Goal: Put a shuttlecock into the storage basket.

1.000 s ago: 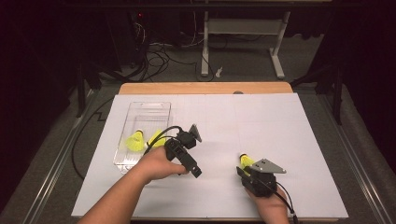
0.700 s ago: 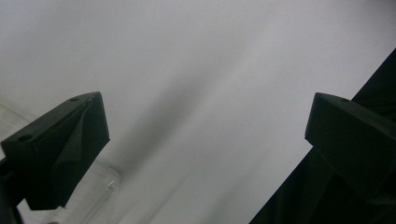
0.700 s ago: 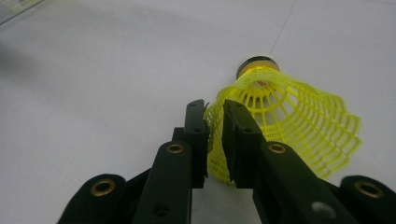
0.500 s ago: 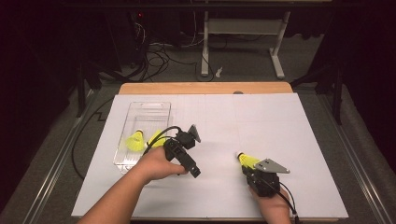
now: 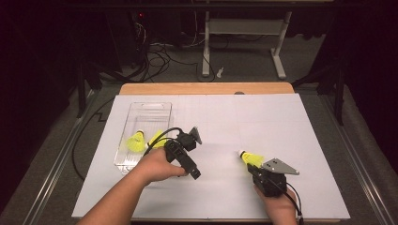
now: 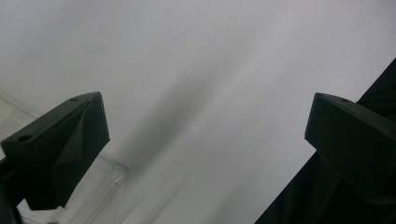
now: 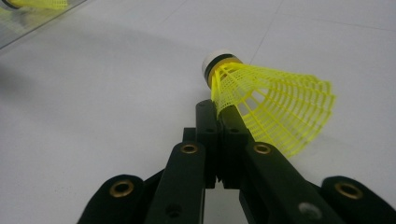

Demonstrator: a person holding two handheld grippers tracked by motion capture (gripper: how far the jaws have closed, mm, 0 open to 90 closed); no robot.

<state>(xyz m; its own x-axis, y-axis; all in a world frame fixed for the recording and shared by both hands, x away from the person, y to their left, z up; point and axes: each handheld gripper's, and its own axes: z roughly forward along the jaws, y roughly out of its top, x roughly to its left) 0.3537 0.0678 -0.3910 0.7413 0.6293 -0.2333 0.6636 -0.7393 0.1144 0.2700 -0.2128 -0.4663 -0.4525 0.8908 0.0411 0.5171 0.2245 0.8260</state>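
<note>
Right gripper (image 7: 219,109) is pinching the yellow mesh skirt of a shuttlecock (image 7: 271,109) at its edge: the jaws have just been closing and are now standing together, with a thin fold of the mesh caught between the tips. In the high view this shuttlecock (image 5: 250,157) is lying on the white table sheet (image 5: 263,122), just ahead of the right gripper (image 5: 256,168) and well apart from the clear tray (image 5: 149,108). Its white cork end is pointing away from the person.

Left gripper (image 5: 195,174) is resting beside the tray's near right side; in its own view the jaws are standing wide apart, holding nothing, with the bare sheet (image 6: 196,70) between them. Two more yellow shuttlecocks (image 5: 135,142) are already lying in the tray.

Risks from here, as a judgement: the hold is taking only a narrow strip of flexible mesh, off to one side of the cork, so the shuttlecock is likely to swing or slip free when lifted. A firm squeeze may crease the skirt. On the way across, the load may clip the tray wall or the idle left gripper and fall short.
</note>
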